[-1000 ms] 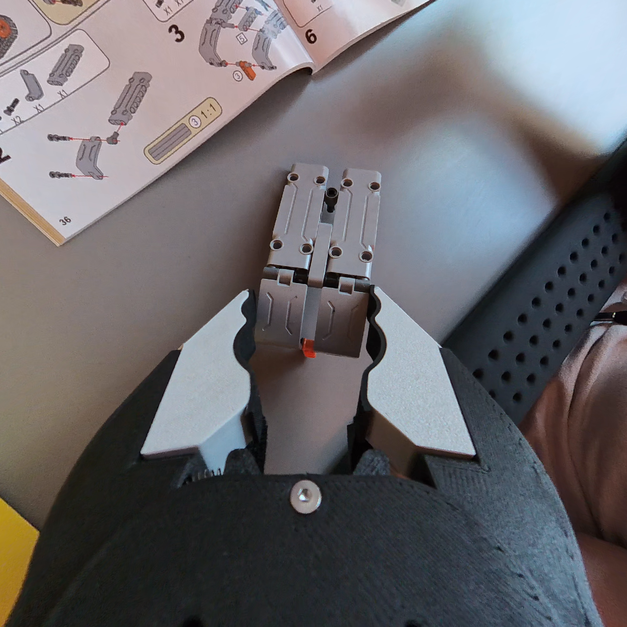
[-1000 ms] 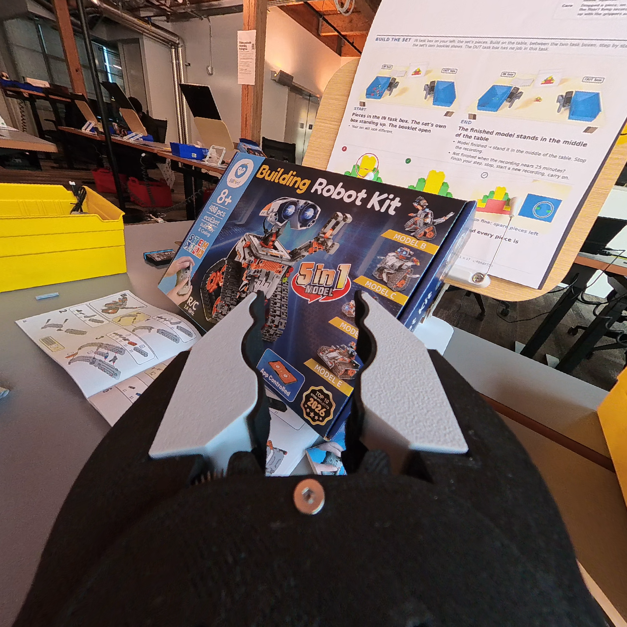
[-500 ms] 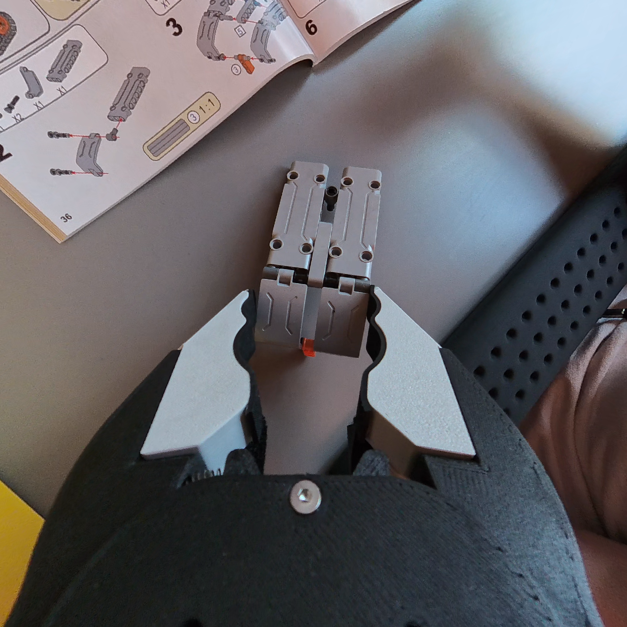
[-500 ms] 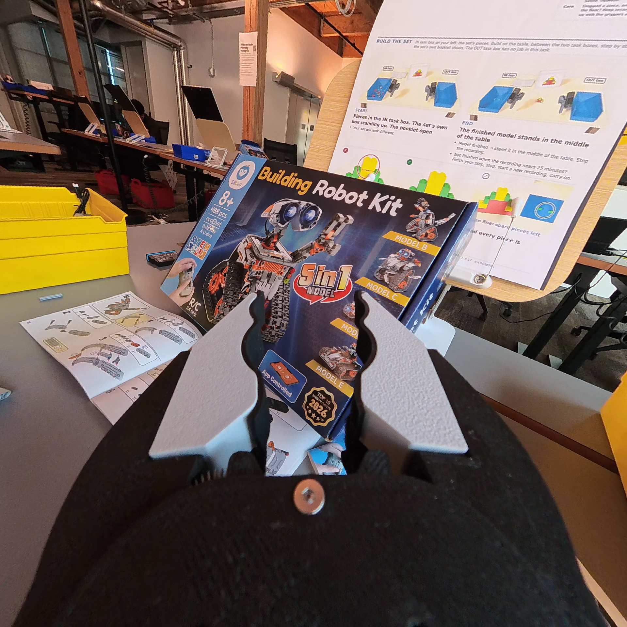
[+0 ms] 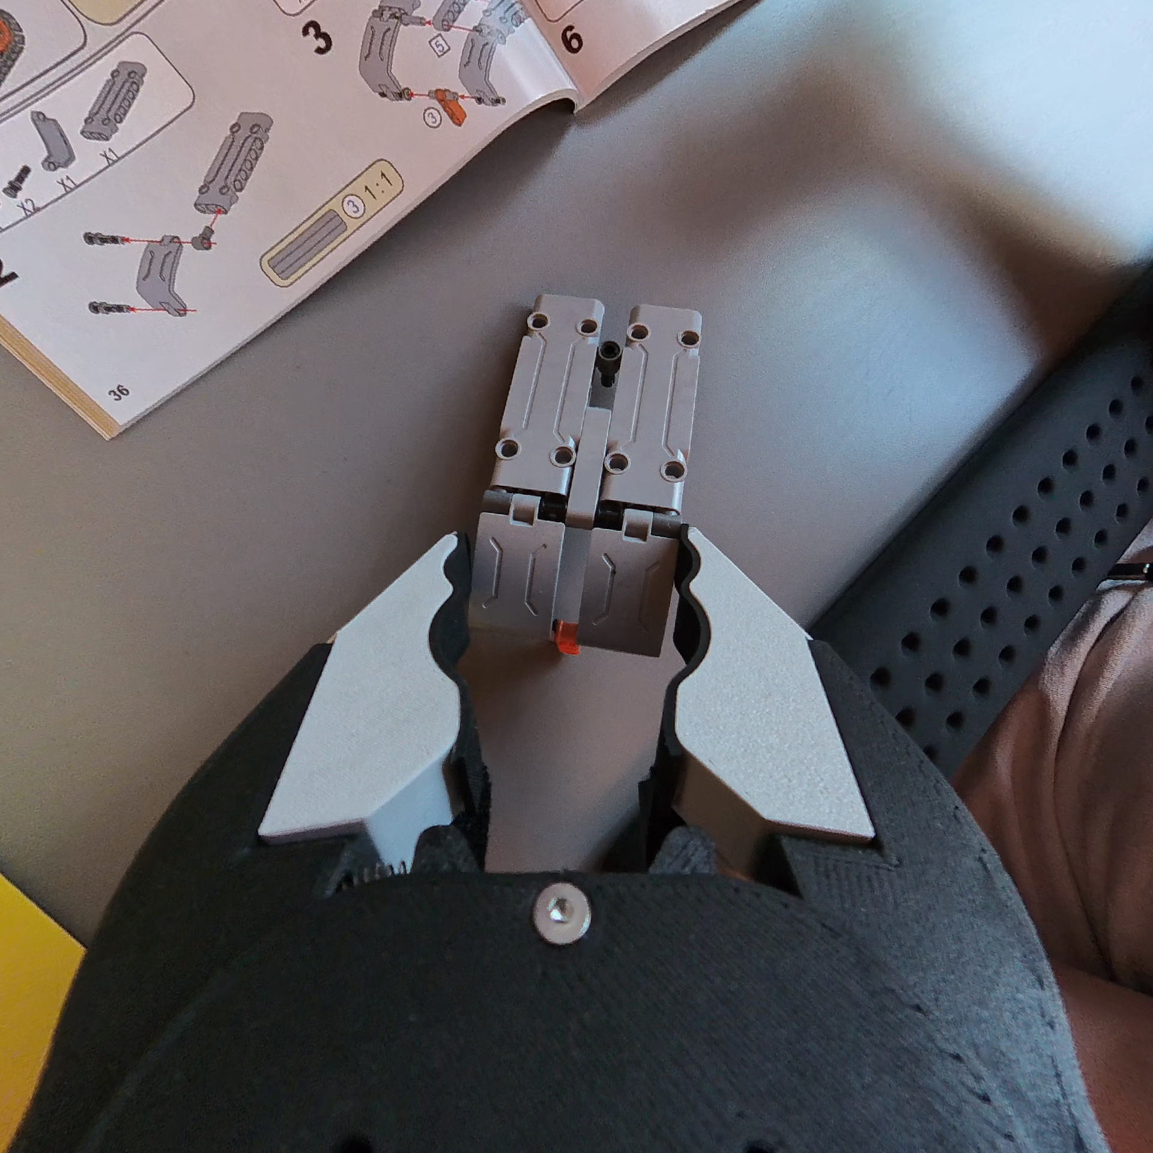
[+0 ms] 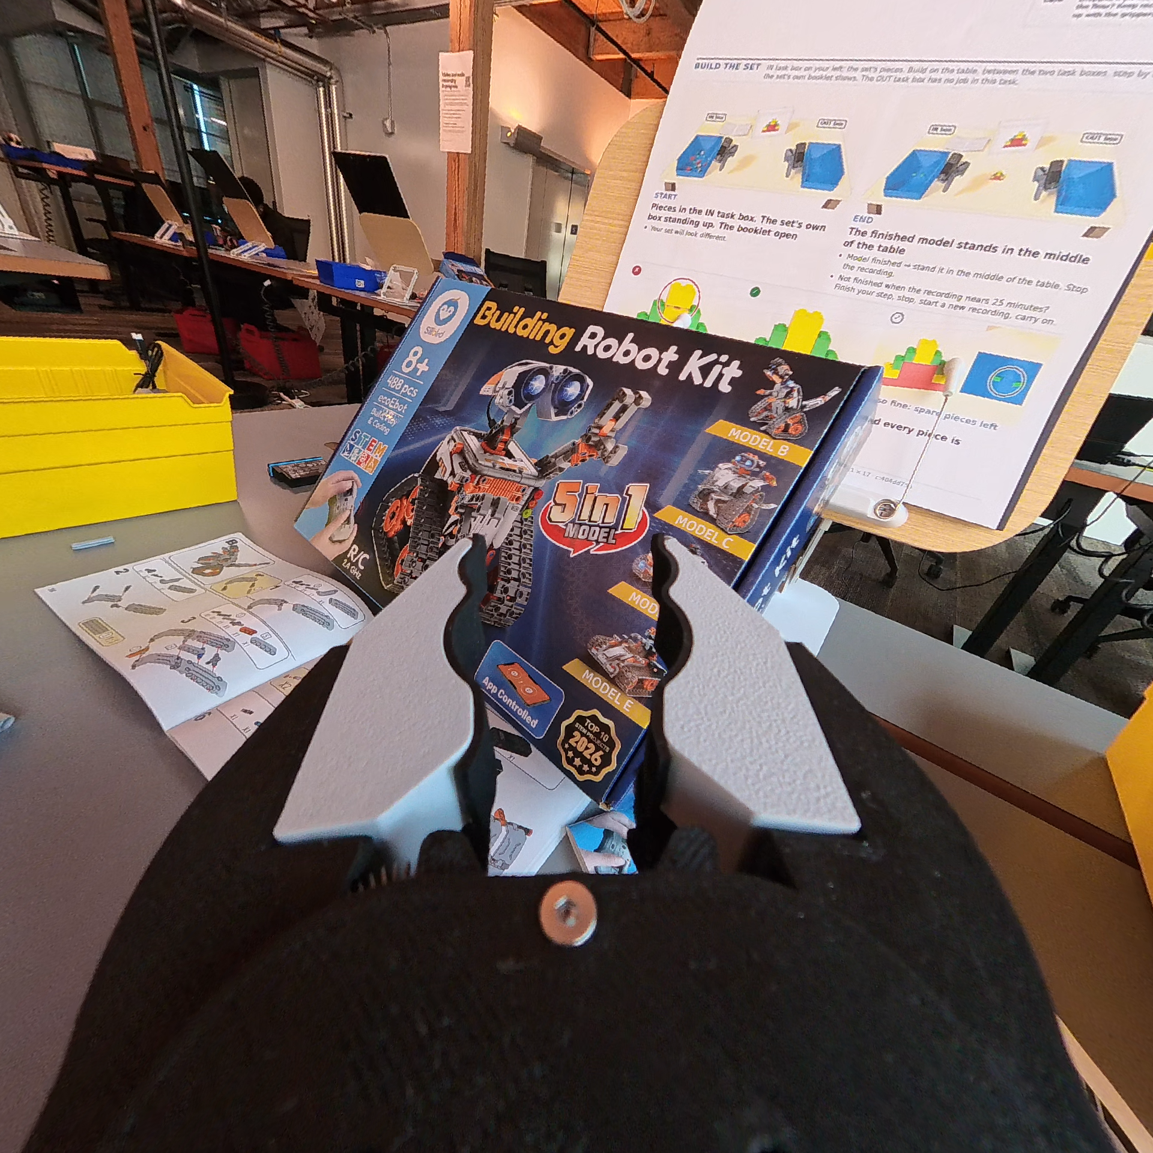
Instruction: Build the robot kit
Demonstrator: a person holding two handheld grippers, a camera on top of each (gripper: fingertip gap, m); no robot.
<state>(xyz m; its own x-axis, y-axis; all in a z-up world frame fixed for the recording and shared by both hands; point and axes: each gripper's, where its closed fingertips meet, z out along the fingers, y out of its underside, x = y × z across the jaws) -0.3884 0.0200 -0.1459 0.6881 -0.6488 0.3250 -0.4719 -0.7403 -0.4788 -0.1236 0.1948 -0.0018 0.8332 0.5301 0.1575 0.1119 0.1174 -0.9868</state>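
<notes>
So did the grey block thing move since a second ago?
No. The grey block assembly sits between the left gripper fingers, equally far from the booklet.

Open-plan workshop or lab, converted industrial loft.

Exposed timber posts (image 6: 465,125), ceiling beams and bare pipes overhead. Rows of long benches (image 6: 262,265) far left, loaded with blue bins (image 6: 346,274) and tilted boards, red crates (image 6: 281,352) beneath. Near, a grey table (image 6: 93,749) with yellow bins (image 6: 106,449), an open booklet (image 6: 187,617), a kit box (image 6: 561,499) standing upright, and an instruction board (image 6: 904,249) on a stand at right. Office chairs far right.
</notes>
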